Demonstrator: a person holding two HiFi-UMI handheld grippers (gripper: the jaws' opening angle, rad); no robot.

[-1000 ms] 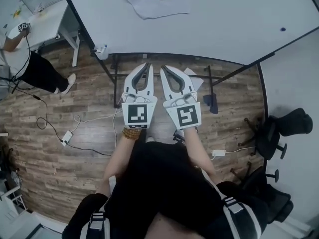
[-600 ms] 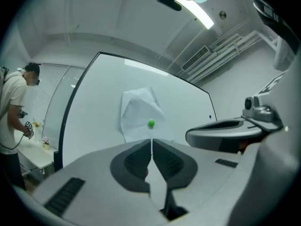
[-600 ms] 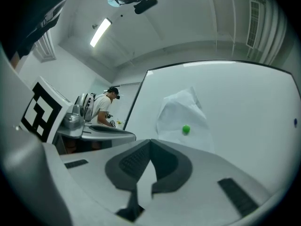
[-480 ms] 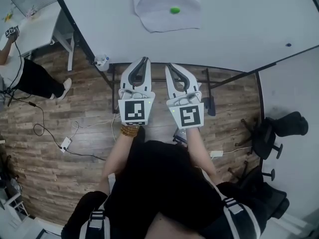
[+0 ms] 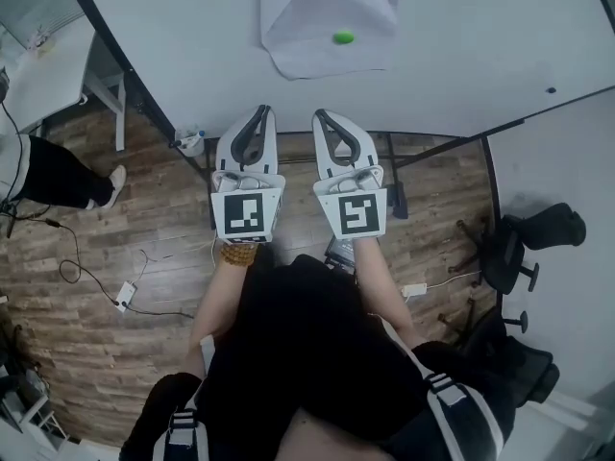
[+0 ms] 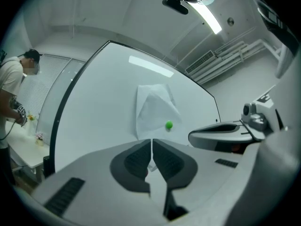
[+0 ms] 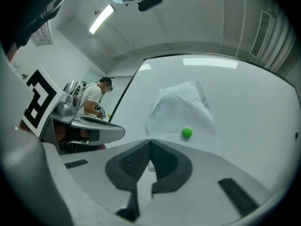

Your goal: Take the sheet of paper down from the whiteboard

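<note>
A white sheet of paper [image 5: 330, 19] hangs on the whiteboard [image 5: 461, 36], pinned by a green round magnet [image 5: 343, 37]. Its upper part is folded and creased. The same sheet [image 6: 155, 109] and magnet [image 6: 168, 125] show ahead of the left gripper's jaws; the right gripper view shows the sheet [image 7: 181, 112] and magnet [image 7: 186, 133] too. My left gripper [image 5: 258, 111] and right gripper [image 5: 321, 116] are side by side below the sheet, short of the board. Both are shut and hold nothing.
A person [image 5: 34, 166] stands at a white desk [image 5: 48, 65] far left. A small cup [image 5: 191, 140] hangs at the board's lower edge. The board's black stand [image 5: 394, 176] is on the wooden floor, with black office chairs [image 5: 524, 243] at right and cables [image 5: 106, 277] at left.
Both grippers have moved together toward the whiteboard. The sheet and its green magnet now sit lower and nearer in the head view. Both grippers stayed shut.
</note>
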